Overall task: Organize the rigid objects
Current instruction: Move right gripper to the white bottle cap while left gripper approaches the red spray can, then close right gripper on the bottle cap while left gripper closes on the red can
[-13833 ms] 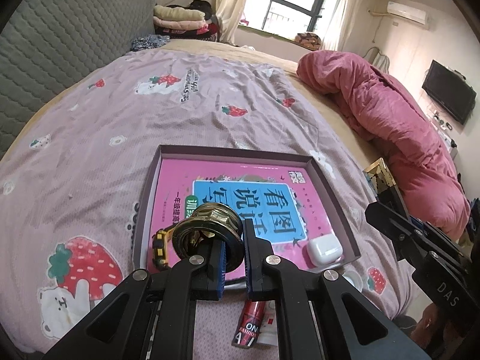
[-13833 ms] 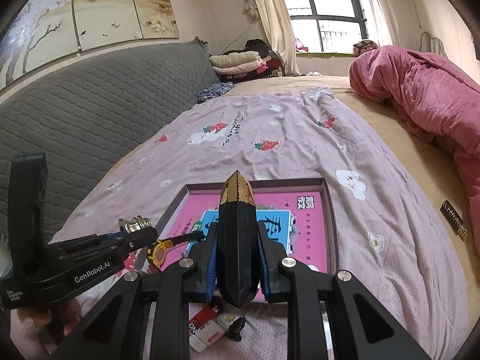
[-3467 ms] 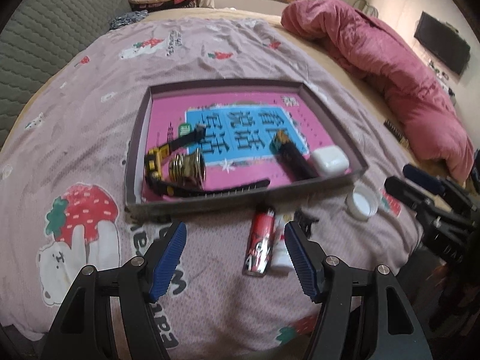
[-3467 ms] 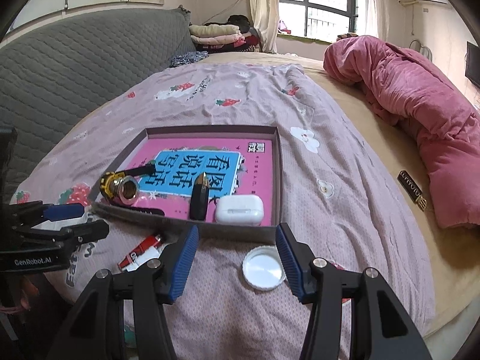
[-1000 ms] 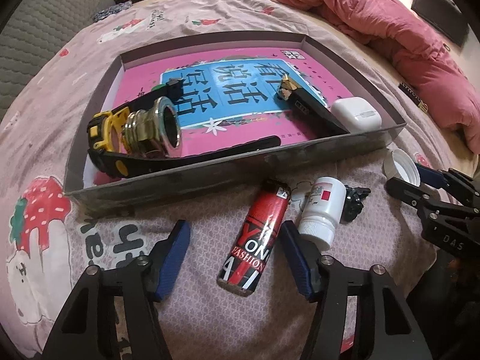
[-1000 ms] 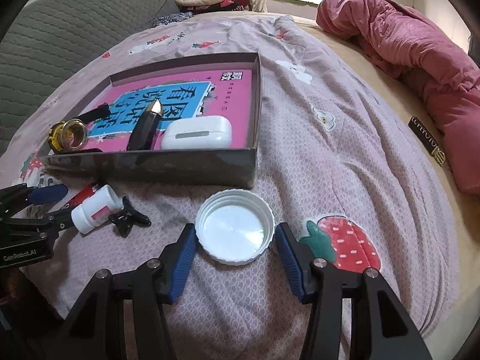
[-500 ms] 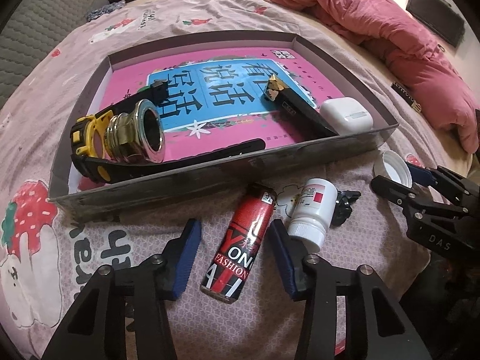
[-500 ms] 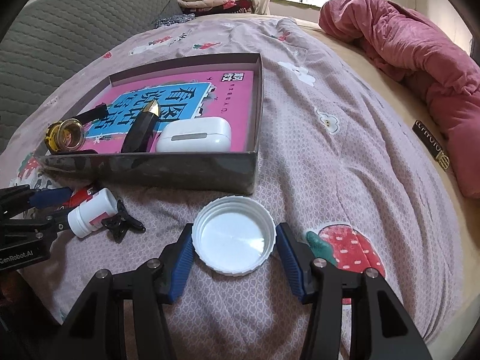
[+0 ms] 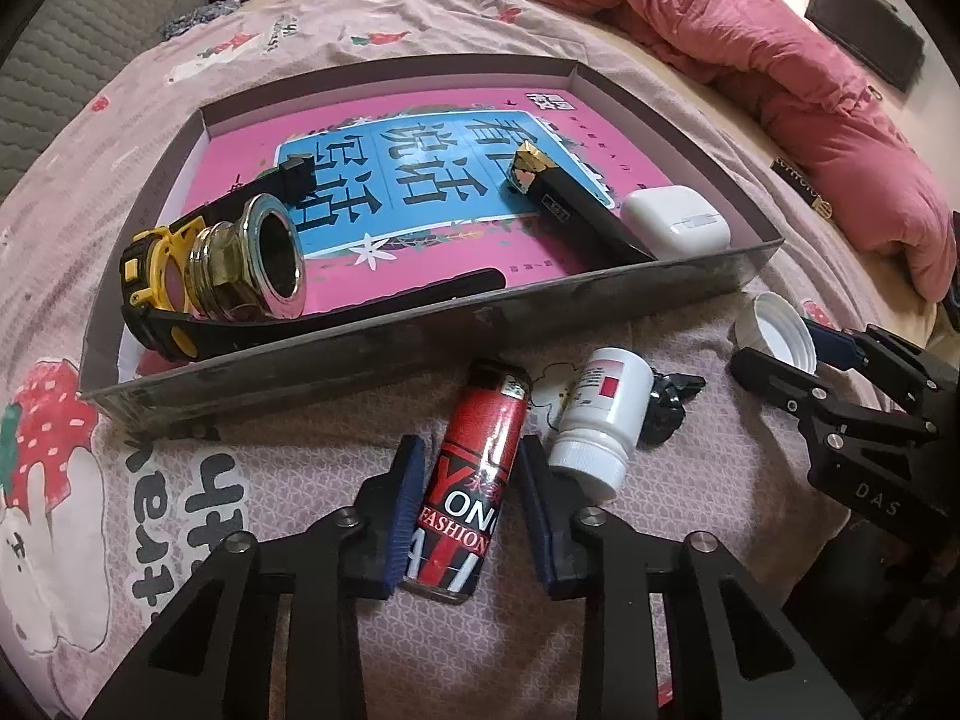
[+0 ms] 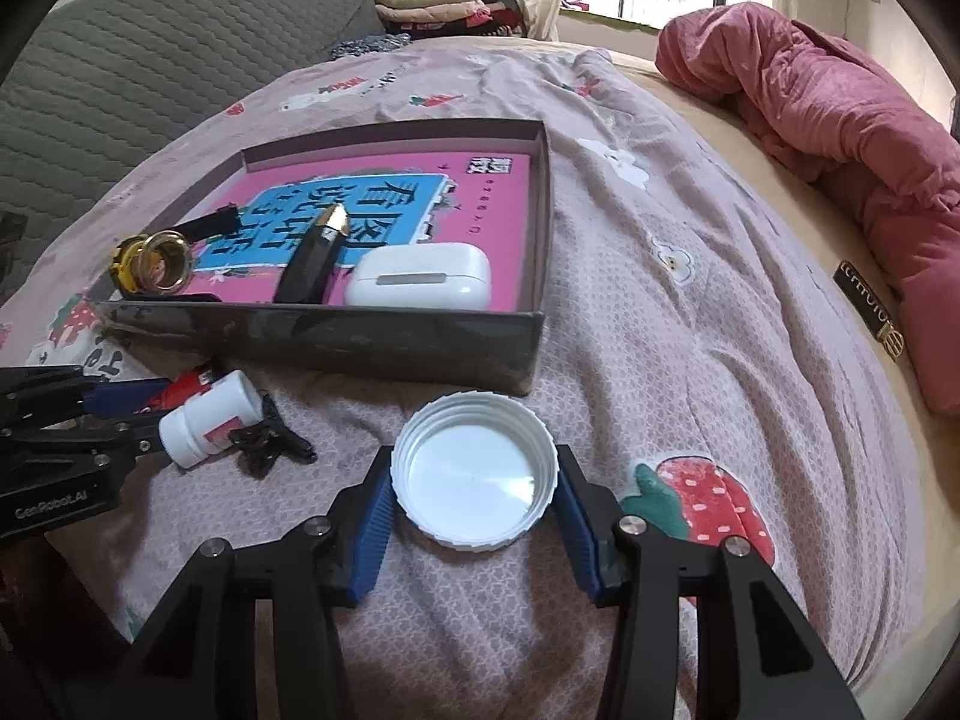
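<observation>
A red lighter (image 9: 480, 456) lies on the bedsheet in front of the grey tray (image 9: 420, 336). My left gripper (image 9: 471, 453) straddles it with jaws closing; a thin gap still shows at the right pad. A white bottle cap (image 10: 474, 474) lies open side up near the tray's front right corner. My right gripper (image 10: 474, 468) has its jaws closing, both blue pads against the cap's rim. A white pill bottle (image 9: 600, 414) and a black clip (image 9: 669, 405) lie between the two grippers. The tray holds a brass fitting (image 9: 252, 267), a yellow-black watch (image 9: 150, 276), a black gold-tipped case (image 9: 570, 210) and a white earbud case (image 9: 675, 225).
A pink book cover lines the tray floor (image 10: 492, 198). A rumpled pink quilt (image 10: 840, 120) lies at the right of the bed, a grey padded headboard (image 10: 150, 60) at the left. Folded clothes (image 10: 432, 0) are stacked by the window.
The left jaws have narrowed from wide apart to close around the red lighter. The right jaws have drawn in onto the white cap. Neither hand has shifted.
</observation>
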Tool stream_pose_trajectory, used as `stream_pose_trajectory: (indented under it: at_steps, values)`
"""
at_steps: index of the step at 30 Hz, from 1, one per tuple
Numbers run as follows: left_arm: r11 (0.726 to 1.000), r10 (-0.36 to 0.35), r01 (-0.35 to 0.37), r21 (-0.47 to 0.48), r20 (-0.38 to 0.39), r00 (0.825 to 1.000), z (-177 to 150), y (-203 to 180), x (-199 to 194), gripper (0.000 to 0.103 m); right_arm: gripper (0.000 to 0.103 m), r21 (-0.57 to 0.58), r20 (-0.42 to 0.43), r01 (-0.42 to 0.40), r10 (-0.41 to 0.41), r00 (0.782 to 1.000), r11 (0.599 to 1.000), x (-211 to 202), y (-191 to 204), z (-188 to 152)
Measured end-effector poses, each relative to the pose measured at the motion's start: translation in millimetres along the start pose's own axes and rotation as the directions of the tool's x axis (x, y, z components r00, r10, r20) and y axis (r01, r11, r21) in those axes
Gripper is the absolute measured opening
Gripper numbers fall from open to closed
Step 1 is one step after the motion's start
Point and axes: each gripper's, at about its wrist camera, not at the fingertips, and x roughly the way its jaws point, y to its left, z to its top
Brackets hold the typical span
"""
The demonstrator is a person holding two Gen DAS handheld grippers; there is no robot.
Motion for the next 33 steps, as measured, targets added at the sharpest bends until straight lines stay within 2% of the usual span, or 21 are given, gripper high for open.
stream_pose_trajectory:
  at_steps: [6, 21, 25, 27, 33]
  values:
    - [1.000, -0.018, 0.018, -0.006, 0.005, 1.000, -2, -2, -4, 0.023, 0.049, 0.009, 0.020, -0.017, 0.017, 1.000, 1.000, -8, 1, 0]
    - [0.996, -0.053, 0.054, -0.072, 0.019, 0.998, -9, 7, -24, 0.023, 0.049, -0.022, 0.061, -0.047, 0.048, 0.997, 0.999, -26, 15, 1]
    - [0.996, -0.037, 0.039, -0.077, 0.033, 0.999, -9, 9, -31, 0.023, 0.049, -0.035, 0.072, -0.050, 0.052, 0.996, 0.998, -31, 20, 2]
    - [0.998, -0.007, 0.010, -0.066, 0.049, 0.999, -8, 9, -36, 0.023, 0.049, -0.041, 0.078, -0.054, 0.057, 0.995, 0.998, -33, 22, 2]
    - [0.998, 0.004, 0.001, -0.068, 0.070, 0.998, -6, 9, -47, 0.023, 0.049, -0.060, 0.091, -0.062, 0.068, 0.994, 0.996, -39, 30, 3]
